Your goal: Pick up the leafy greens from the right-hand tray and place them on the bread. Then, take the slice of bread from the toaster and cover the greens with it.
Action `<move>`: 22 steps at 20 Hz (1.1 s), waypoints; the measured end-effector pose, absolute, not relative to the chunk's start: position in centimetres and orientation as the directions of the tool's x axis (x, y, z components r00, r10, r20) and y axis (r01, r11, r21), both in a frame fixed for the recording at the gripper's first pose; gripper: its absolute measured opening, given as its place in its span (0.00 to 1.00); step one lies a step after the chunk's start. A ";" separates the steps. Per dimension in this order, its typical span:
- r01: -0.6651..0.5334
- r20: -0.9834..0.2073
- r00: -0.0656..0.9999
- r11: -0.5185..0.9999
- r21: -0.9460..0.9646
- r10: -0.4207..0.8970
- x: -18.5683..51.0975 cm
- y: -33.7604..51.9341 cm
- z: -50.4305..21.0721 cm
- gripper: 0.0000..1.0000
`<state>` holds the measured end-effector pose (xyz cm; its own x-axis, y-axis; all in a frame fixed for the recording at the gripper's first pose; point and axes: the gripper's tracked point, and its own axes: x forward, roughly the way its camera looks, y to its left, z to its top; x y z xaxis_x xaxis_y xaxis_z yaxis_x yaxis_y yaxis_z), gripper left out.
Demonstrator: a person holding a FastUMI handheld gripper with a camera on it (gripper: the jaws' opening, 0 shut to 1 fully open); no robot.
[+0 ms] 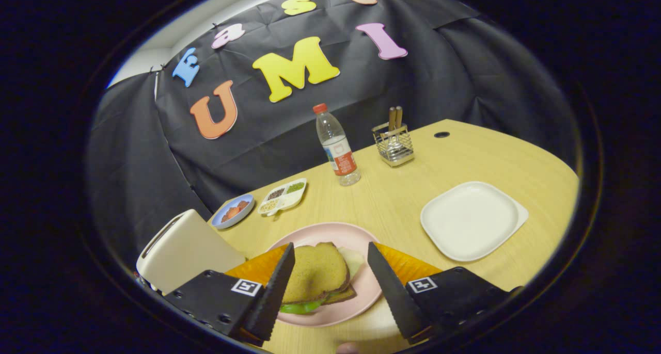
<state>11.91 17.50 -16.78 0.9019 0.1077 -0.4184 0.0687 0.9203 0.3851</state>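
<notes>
Hovering over the pink plate [361,292], your gripper [330,261] has its fingers spread apart with nothing clamped. Between them sits the sandwich: top bread slice [315,274] covering the greens [299,307]. Just beside stands the toaster [181,251]; the white tray [470,220] lies beyond.

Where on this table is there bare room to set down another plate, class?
Bare table lies between the water bottle, pink plate and white tray, and beyond the tray. It is crowded near the toaster, small dishes and open gripper.
</notes>
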 end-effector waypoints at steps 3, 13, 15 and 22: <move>0.054 -0.339 0.939 0.949 0.310 0.057 11.6 15.8 -13.8 0.95; 0.086 -0.075 0.994 0.995 0.046 -0.083 7.3 10.6 -1.6 0.95; 0.091 -0.058 0.994 0.994 0.058 -0.088 6.0 10.4 -0.2 0.95; 0.084 0.004 0.996 0.996 0.042 -0.085 3.0 9.8 2.6 0.95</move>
<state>2.97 9.75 2.59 0.9964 -0.0847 0.0035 0.0844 0.9956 0.0416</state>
